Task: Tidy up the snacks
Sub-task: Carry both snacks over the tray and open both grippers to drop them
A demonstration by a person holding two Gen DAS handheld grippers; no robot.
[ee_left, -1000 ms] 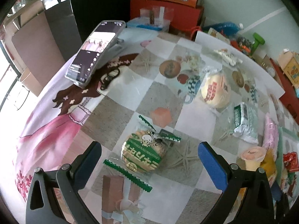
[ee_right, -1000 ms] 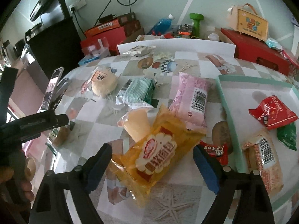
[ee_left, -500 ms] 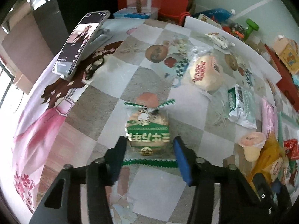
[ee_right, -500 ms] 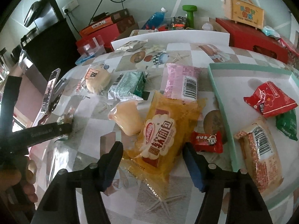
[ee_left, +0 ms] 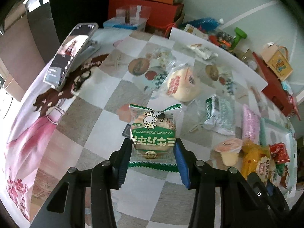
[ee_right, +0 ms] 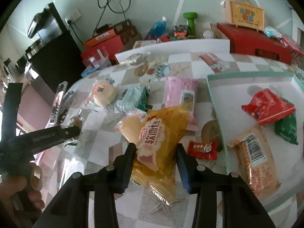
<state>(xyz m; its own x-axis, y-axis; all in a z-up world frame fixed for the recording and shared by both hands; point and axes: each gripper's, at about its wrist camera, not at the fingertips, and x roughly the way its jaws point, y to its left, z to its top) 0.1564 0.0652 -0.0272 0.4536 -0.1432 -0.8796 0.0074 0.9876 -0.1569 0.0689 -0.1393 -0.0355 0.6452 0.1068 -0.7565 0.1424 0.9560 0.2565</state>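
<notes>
My left gripper (ee_left: 153,146) is shut on a green-and-white snack packet (ee_left: 152,129), its pads pressing both sides, and the packet hangs just above the checked tablecloth. My right gripper (ee_right: 155,148) has a yellow bread bag (ee_right: 161,133) between its fingers. Its jaws are closing, and the pads pinch the bag's lower half. A mint-rimmed tray (ee_right: 214,98) to the right holds a red packet (ee_right: 266,106), a green packet (ee_right: 286,127) and an orange barcoded packet (ee_right: 254,159).
Loose on the table lie a jelly cup (ee_right: 131,127), a small red candy (ee_right: 202,149), a pink packet (ee_right: 180,91), a mint-green pack (ee_left: 218,114) and a wrapped bun (ee_left: 182,83). A phone (ee_left: 70,53) leans at the far left. Boxes and bottles crowd the back edge.
The left jaws came together on the green packet and raised it off the cloth. The right jaws narrowed around the yellow bag, which now looks squeezed and tipped up.
</notes>
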